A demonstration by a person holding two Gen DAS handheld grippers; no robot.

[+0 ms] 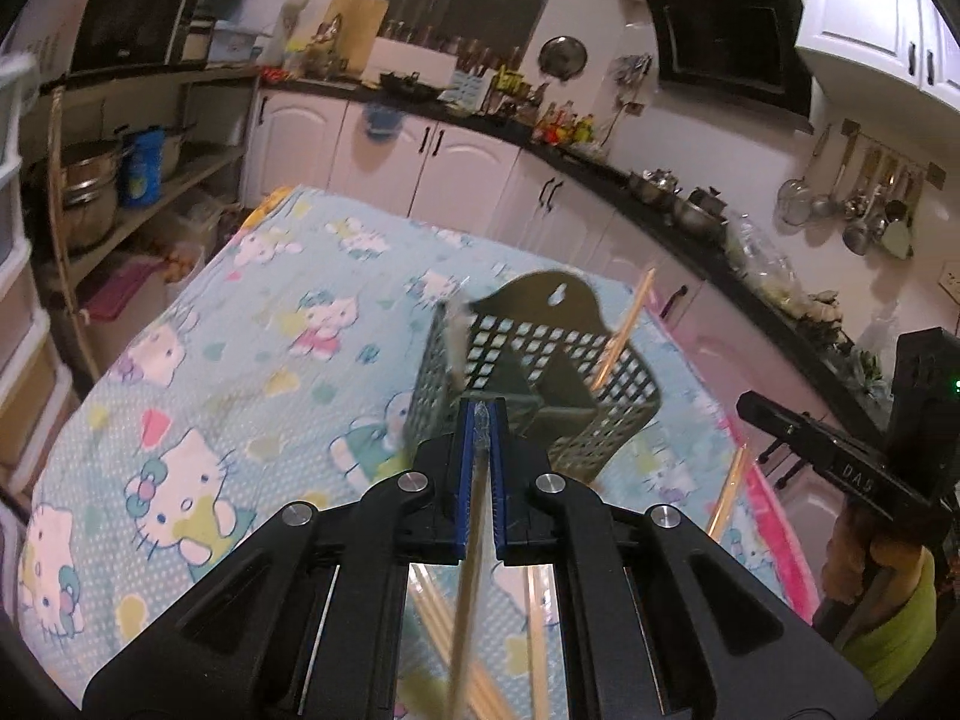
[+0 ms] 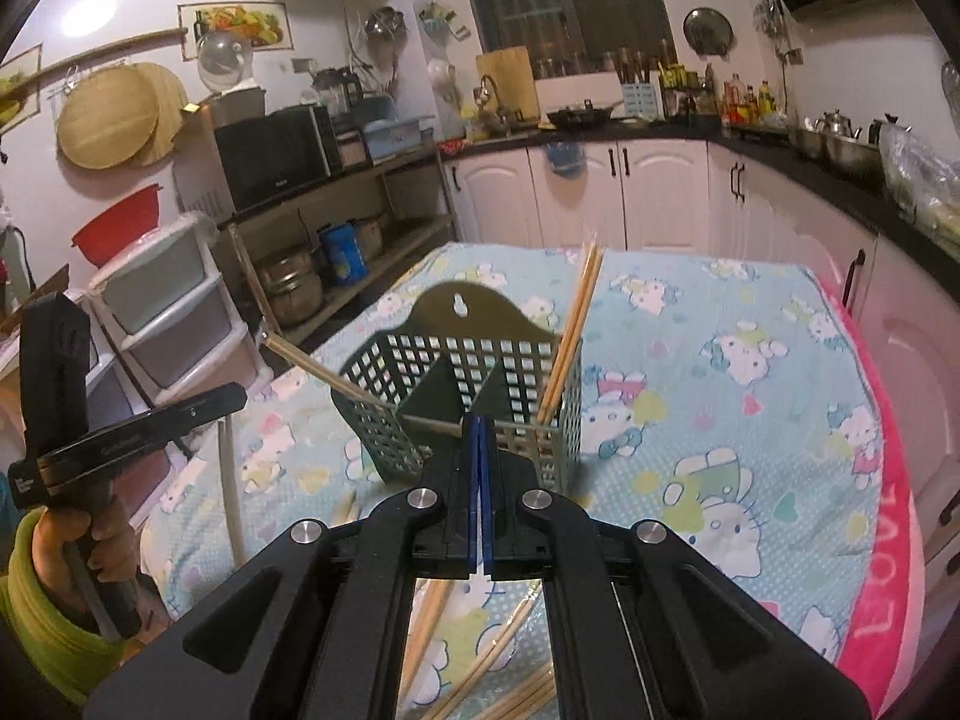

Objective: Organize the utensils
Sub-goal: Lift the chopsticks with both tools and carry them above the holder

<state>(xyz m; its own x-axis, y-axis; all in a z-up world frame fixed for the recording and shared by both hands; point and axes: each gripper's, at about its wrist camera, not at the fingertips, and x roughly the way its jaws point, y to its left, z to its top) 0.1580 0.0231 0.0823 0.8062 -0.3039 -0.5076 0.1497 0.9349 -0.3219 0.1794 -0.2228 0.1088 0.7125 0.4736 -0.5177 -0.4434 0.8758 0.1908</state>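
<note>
A dark green perforated basket (image 1: 600, 396) (image 2: 372, 414) with dividers stands upright on the Hello Kitty cloth (image 1: 240, 360) (image 2: 720, 420). Two wooden chopsticks (image 2: 576, 312) (image 1: 627, 318) lean in its right compartment. My left gripper (image 1: 483, 414) is shut on a pale chopstick (image 1: 468, 570) that hangs down from the pads, raised just in front of the basket. My right gripper (image 2: 478, 426) is shut on the end of another chopstick (image 2: 360, 384), which slants up to the left across the basket's front. Each gripper also shows in the other's view, held in a hand with a green sleeve (image 2: 48, 612) (image 1: 900, 630).
Several loose chopsticks (image 2: 480, 660) (image 1: 432, 612) lie on the cloth below both grippers. The cloth's pink edge (image 2: 882, 540) runs along the right. Beyond are white cabinets (image 2: 600, 192), a dark counter with pots (image 1: 678, 198), a shelf rack (image 2: 336, 258) and plastic drawers (image 2: 168, 312).
</note>
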